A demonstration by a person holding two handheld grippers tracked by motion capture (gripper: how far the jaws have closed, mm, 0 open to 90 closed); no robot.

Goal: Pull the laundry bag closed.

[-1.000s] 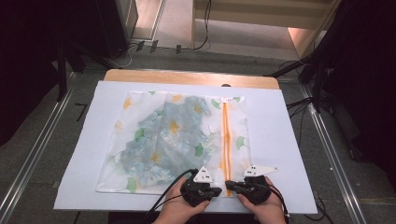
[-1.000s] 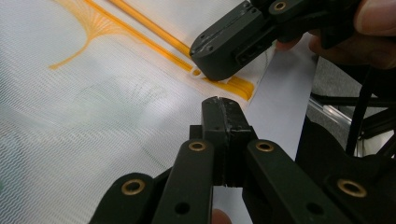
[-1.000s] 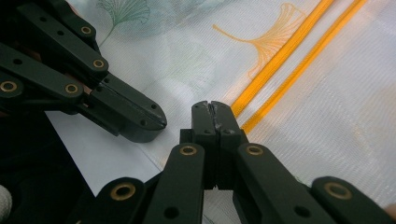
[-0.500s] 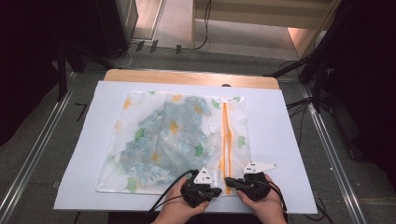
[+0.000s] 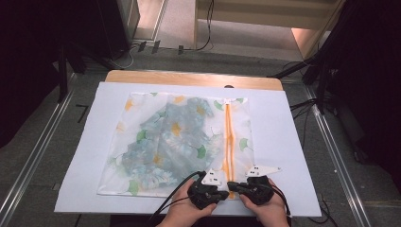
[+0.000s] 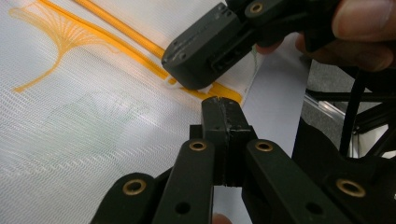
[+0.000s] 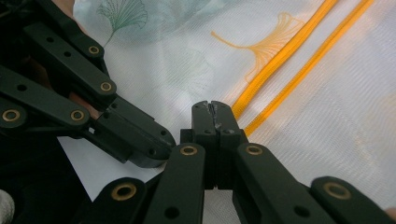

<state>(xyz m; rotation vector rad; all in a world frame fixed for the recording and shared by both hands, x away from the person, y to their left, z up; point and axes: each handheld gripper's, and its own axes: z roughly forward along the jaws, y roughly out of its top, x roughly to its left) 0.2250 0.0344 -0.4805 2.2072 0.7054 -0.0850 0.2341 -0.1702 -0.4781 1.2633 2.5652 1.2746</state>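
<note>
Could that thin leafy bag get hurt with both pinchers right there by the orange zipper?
Maybe. Both the left gripper and the right gripper sit shut at the near end of the orange zipper. The mesh bag is fine netting, so a sideways tug could snag or stretch it, or bunch the zipper end.

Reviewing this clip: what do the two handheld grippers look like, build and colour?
Both grippers, left and right, are matte black, with linked bars joined by brass-coloured rivets and blunt black jaws. Each carries a grey three-cornered plate on top. Black cables trail from them toward the person. The hands are bare; no sleeves are in view.
</note>
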